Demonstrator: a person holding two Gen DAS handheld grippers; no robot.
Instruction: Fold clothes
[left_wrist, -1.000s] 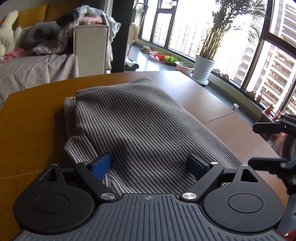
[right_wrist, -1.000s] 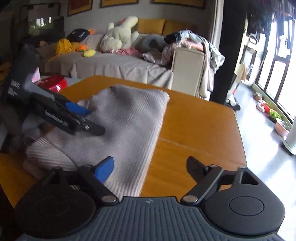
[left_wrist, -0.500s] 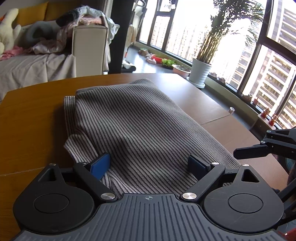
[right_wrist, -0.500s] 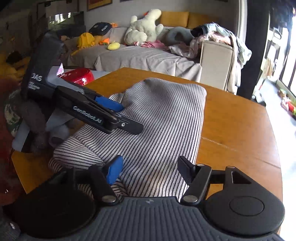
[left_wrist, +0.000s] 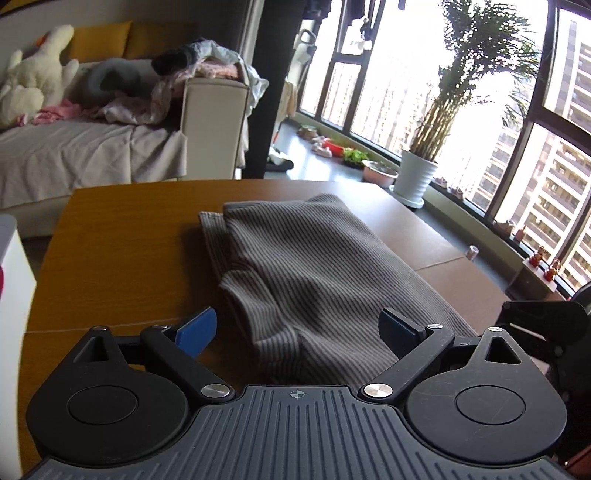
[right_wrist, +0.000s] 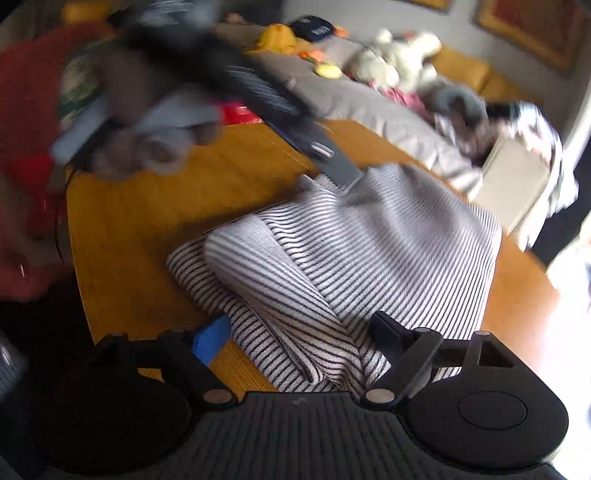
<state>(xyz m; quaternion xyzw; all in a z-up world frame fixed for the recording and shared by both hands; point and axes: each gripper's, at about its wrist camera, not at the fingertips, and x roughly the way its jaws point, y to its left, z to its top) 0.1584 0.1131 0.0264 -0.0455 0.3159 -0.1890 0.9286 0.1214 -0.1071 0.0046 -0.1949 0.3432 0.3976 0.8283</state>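
Observation:
A grey-and-white striped knit garment (left_wrist: 314, 266) lies folded on the wooden table (left_wrist: 122, 266). My left gripper (left_wrist: 298, 334) hovers at its near end with the jaws opening. The blue left pad (left_wrist: 197, 332) is over bare wood and the right pad (left_wrist: 399, 332) is over the cloth, neither pressing. In the blurred right wrist view, my right gripper (right_wrist: 301, 338) straddles a folded corner of the garment (right_wrist: 369, 251). Its jaws are opening and do not pinch the fabric. The left gripper (right_wrist: 332, 162) reaches in from the upper left, held by a hand (right_wrist: 147, 147).
Behind the table stands a sofa (left_wrist: 92, 155) covered with plush toys and loose clothes. A potted plant (left_wrist: 417, 177) stands by the windows. A white box (left_wrist: 11, 295) sits at the table's left edge, and a red object (right_wrist: 240, 110) lies beyond the far side.
My left gripper has drawn back and shifted left, so its left pad is now off the cloth. My right gripper has swung over the garment's corner, rolled, and opened wider.

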